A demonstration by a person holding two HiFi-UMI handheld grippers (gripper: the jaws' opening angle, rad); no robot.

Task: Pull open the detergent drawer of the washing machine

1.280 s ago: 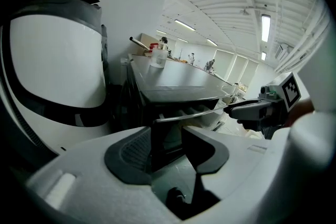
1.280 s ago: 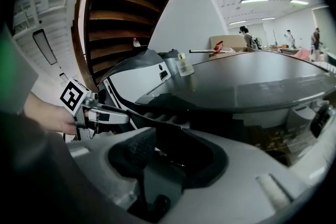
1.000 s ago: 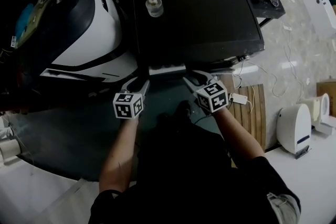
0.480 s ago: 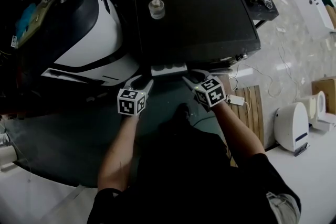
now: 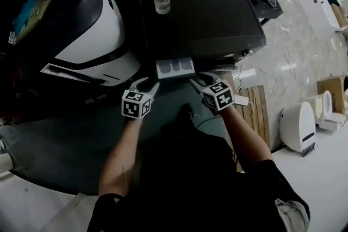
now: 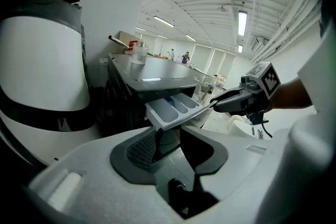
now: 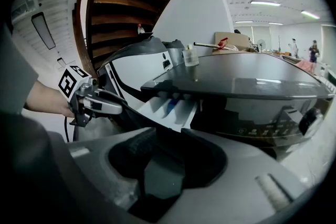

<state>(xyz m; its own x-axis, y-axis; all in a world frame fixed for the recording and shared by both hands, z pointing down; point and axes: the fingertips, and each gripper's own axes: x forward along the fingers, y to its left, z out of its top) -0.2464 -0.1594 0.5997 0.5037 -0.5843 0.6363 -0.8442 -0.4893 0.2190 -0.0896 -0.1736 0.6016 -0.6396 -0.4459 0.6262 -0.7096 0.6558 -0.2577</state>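
The black-topped washing machine (image 5: 201, 8) has its white detergent drawer (image 5: 175, 68) standing partly out of the front, its compartments (image 6: 176, 107) showing. My left gripper (image 5: 145, 83) is at the drawer's left front corner and my right gripper (image 5: 200, 80) at its right front corner. Both have their jaws spread, with the inner finger against the drawer front. In the left gripper view the drawer's lower edge hangs just over my left gripper (image 6: 168, 136), whose jaws have just been closing a little; no pad visibly presses on it. The drawer (image 7: 176, 110) likewise sits above my right gripper (image 7: 163, 136).
A clear jar (image 5: 162, 4) stands on the washer's top. A large white-and-black machine (image 5: 92, 30) stands close on the left. A wooden pallet (image 5: 253, 111), a paper tag (image 5: 241, 100) and a white appliance (image 5: 296, 127) lie to the right, with cables on the floor.
The drawer has slid farther out of the washer toward me. Both grippers have drawn back with it at its two front corners.
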